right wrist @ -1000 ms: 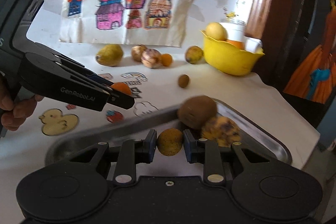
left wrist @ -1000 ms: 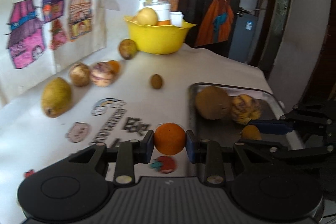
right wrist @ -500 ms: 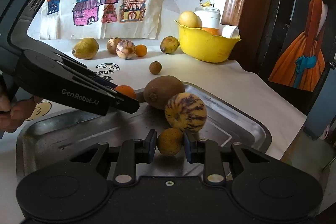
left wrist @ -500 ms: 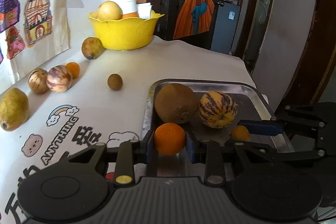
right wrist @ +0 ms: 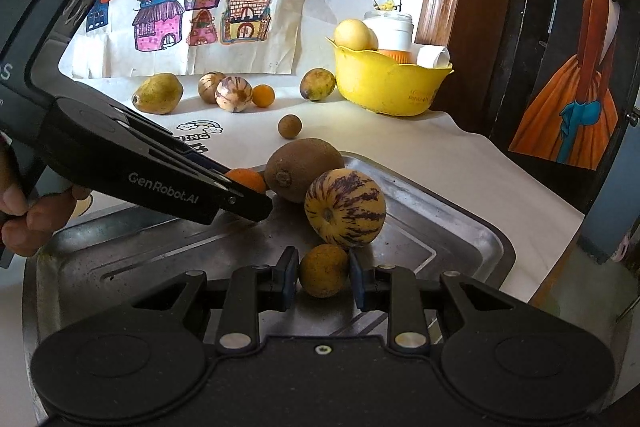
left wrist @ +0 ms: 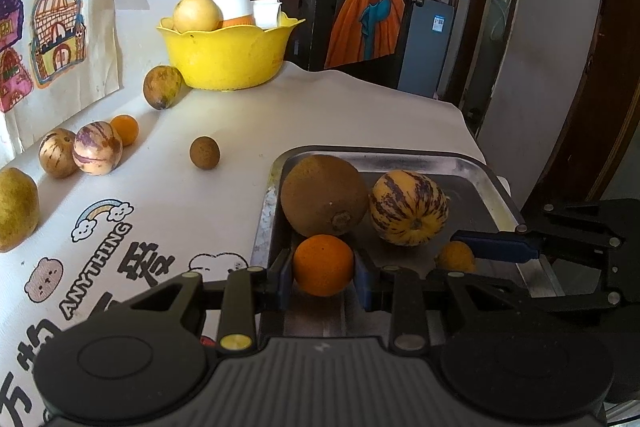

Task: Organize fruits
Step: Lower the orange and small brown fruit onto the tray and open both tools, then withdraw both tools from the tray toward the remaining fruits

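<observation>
Steel tray [right wrist: 460, 227], smooth orange [left wrist: 323, 265], speckled round fruit [right wrist: 323, 270], striped melon [right wrist: 345, 213]

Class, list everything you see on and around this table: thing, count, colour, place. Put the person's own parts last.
Tray: one, metal, near table edge.
Brown fruit: one, in tray.
Striped melon: one, yellow-purple, in tray.
Loose fruits: six, mixed colours, on the cloth by the wall.
Bowl: one, yellow, far end, holding fruit.
Drawings: several, coloured, on wall.
Orange: one, in left gripper jaws.
Speckled fruit: one, yellowish, in right gripper jaws.
Hand: one, holding left gripper.
</observation>
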`<state>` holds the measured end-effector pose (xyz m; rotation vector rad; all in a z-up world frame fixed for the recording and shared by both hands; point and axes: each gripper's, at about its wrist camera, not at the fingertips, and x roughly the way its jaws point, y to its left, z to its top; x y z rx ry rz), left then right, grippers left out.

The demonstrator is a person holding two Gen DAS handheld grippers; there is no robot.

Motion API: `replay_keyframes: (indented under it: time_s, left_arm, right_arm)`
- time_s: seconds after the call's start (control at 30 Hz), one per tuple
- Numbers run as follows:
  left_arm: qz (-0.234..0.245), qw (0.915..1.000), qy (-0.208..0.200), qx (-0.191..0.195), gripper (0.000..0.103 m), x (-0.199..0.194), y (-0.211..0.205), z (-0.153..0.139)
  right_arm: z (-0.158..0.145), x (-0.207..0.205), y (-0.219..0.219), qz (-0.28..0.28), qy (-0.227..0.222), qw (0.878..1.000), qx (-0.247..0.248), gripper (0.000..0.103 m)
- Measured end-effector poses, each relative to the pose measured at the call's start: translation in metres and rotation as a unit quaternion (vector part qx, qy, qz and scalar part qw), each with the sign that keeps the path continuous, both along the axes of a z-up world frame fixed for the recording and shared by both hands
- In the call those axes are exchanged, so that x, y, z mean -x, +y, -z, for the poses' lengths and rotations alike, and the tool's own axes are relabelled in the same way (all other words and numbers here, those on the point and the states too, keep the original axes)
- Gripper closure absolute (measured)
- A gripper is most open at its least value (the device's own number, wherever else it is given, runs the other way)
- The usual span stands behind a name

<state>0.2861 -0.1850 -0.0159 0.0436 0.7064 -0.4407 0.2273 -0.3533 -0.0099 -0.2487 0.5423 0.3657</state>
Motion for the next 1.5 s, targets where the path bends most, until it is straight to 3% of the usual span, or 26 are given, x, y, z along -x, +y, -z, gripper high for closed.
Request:
replay_keyframes:
  time_s: [0.4,0.53,0.7,0.83,1.0,1.13,1.23,1.5]
  left_arm:
    - [-0.011,0.9998,0.013,0.007,0.067,-0.001,0.003,0.0]
    - [-0.017,0.9998,-0.003,0.012,0.049,0.007,0.006,-0.007]
    - [-0.024,0.9994,-0.017,0.015,0.041,0.016,0.009,-0.018]
    - [-0.042,0.9983,-0.035,0.02,0.017,0.028,0.017,-0.029]
    - [-0.062,0.9967,-0.044,0.027,0.001,0.048,0.031,-0.039]
    - [-0.071,0.9958,-0.047,0.031,0.001,0.066,0.045,-0.043]
    - [-0.077,0.9956,-0.047,0.023,0.001,0.08,0.054,-0.044]
    - [-0.072,0.9969,-0.03,0.008,0.0,0.114,0.08,-0.04]
  right_arm:
    - [0.0,0.007,-0.001,0.002,0.0,1.0,-0.001,0.066]
    - [-0.004,0.013,-0.003,0.005,-0.005,1.0,-0.005,0.057]
    - [-0.012,0.024,-0.004,0.006,-0.012,1.0,-0.011,0.046]
    - [-0.02,0.036,-0.004,0.005,-0.019,1.0,-0.017,0.031]
    - [-0.031,0.052,-0.003,0.001,-0.027,0.999,-0.021,0.019]
    - [-0.038,0.067,-0.001,-0.006,-0.027,0.999,-0.027,0.005]
    - [-0.043,0.078,0.001,-0.01,-0.026,0.999,-0.03,0.001]
    - [-0.049,0.106,0.01,-0.011,0.016,0.999,-0.042,0.001]
